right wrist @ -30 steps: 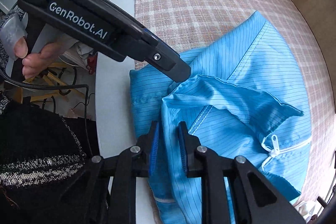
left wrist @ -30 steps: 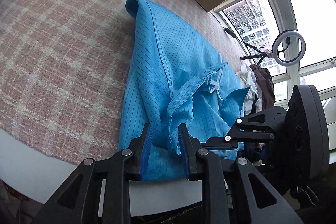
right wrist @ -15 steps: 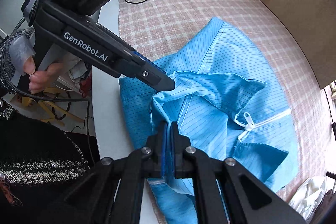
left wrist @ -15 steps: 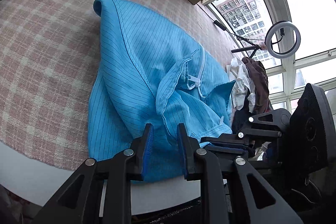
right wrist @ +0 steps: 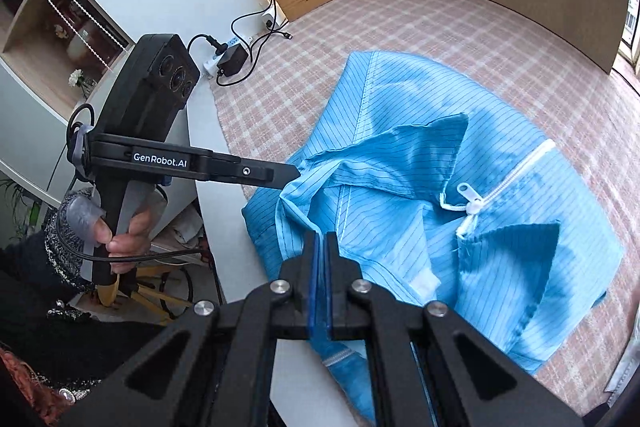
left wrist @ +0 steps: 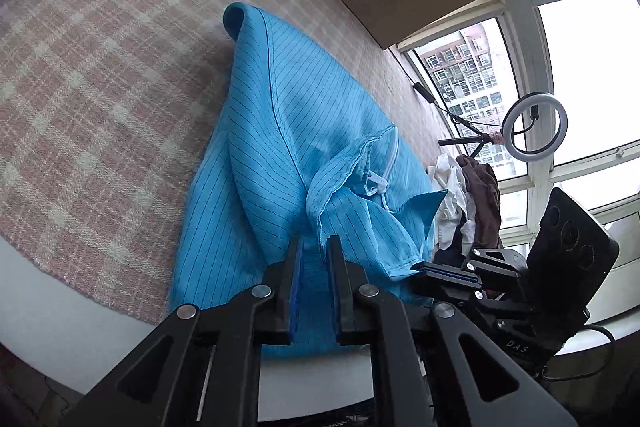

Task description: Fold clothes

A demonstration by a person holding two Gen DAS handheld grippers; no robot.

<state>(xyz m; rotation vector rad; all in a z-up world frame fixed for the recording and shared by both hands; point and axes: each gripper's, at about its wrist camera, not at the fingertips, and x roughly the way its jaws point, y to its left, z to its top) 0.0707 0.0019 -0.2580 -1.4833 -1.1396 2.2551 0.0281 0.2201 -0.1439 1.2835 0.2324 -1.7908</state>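
While its jaws are pressed together on a fold of the blue striped jacket point(right wrist: 400, 155), the right gripper point(right wrist: 320, 243) pinches cloth near the table's front edge. The left gripper point(left wrist: 316, 247) has its jaws parting, blue fabric lying between the pads; whether they press on it I cannot tell. Seen from the right wrist, its side reads "GenRobot.AI". The jacket lies rumpled on a pink plaid cloth point(right wrist: 420, 23), its white zipper point(right wrist: 508, 183) partly open.
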